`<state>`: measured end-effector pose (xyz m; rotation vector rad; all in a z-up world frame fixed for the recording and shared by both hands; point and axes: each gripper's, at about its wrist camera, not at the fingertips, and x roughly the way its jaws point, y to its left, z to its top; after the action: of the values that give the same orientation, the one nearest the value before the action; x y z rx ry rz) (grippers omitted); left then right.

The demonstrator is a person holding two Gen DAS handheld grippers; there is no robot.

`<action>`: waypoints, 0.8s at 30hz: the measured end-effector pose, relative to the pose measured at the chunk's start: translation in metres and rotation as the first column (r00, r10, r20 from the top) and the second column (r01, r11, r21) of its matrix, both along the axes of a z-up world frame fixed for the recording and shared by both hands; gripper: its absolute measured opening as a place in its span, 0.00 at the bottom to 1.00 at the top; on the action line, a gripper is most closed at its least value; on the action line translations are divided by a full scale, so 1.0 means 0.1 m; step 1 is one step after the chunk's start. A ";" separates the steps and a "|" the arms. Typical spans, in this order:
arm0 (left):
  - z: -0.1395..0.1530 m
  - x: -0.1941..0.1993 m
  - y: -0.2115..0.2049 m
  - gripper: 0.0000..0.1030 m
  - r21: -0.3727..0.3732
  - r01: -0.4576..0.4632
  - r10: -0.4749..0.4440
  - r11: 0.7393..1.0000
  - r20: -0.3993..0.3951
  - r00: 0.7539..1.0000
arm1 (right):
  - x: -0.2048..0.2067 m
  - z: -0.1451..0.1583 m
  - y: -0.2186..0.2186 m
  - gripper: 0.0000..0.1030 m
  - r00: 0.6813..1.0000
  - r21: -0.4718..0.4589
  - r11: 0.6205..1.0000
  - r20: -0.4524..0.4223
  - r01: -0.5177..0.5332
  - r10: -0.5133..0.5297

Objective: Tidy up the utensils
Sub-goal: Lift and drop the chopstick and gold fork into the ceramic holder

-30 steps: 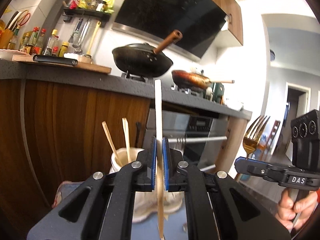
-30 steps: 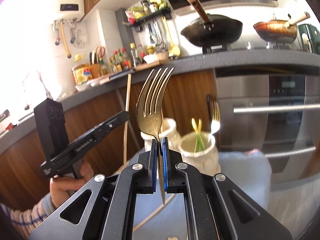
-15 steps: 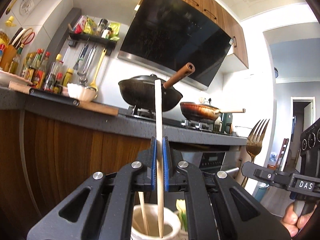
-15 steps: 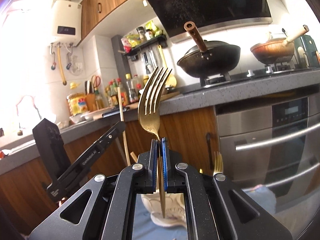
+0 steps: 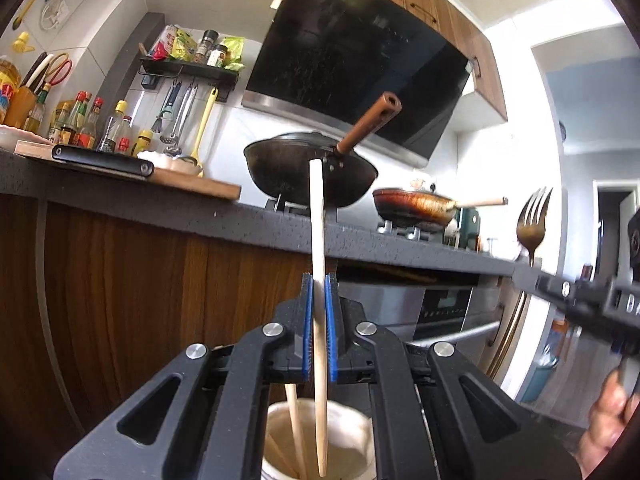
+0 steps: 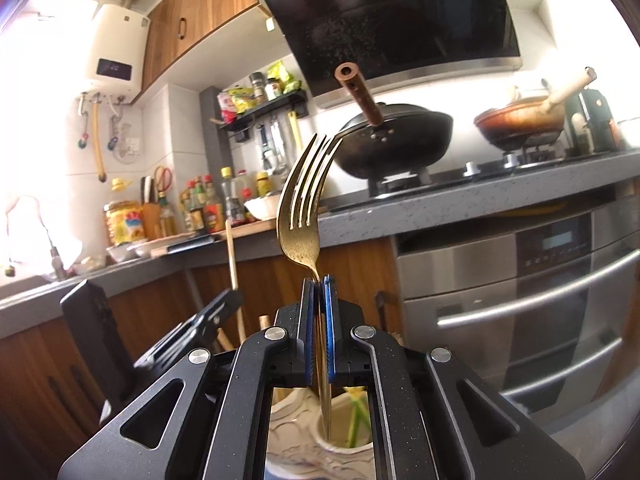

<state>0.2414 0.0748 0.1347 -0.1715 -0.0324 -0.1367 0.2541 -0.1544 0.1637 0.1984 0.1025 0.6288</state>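
My left gripper [image 5: 319,292] is shut on a pale wooden chopstick [image 5: 316,220] held upright. Its lower end hangs inside the mouth of a white ceramic holder [image 5: 352,420], beside another chopstick [image 5: 294,416] standing there. My right gripper [image 6: 319,292] is shut on a gold fork [image 6: 304,204], tines up, and the handle tip dips into a second white holder [image 6: 340,446] that holds a green utensil [image 6: 357,416]. The right gripper [image 5: 532,270] with the fork [image 5: 531,224] also shows at the right of the left wrist view. The left gripper [image 6: 234,300] shows at the lower left of the right wrist view.
Behind runs a dark stone counter [image 5: 180,212] over wooden cabinet fronts. On the hob stand a black wok [image 5: 310,168] and a brown pan [image 5: 412,206]. A cutting board [image 5: 132,172] and sauce bottles [image 5: 86,124] sit left. A steel oven [image 6: 520,280] is at the right.
Both grippers moved over the holders, which slid to the bottom edge of each view. The chopstick's lower end and the fork's handle tip now reach into the holder mouths.
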 end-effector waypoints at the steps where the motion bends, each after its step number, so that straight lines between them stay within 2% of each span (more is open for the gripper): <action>1: -0.05 0.00 -0.01 0.06 0.004 -0.001 0.001 1.000 -0.012 1.000 | 0.02 -0.01 0.00 0.06 1.000 -0.001 1.000 0.000 0.004 -0.004; 9: -0.25 -0.07 -0.09 0.06 0.035 -0.006 0.009 0.999 -0.085 0.996 | 0.16 -0.21 0.06 0.06 0.999 -0.077 0.996 -0.033 0.041 -0.043; 24: -0.39 0.09 -0.18 0.06 0.093 -0.022 0.046 0.995 -0.257 0.965 | 0.41 -0.63 0.29 0.06 0.985 -0.186 0.982 -0.169 -0.010 -0.022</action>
<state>0.2500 0.0567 0.0953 -0.0980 0.2318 -0.0801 0.2953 -0.1256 0.1009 0.0710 0.3250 0.5920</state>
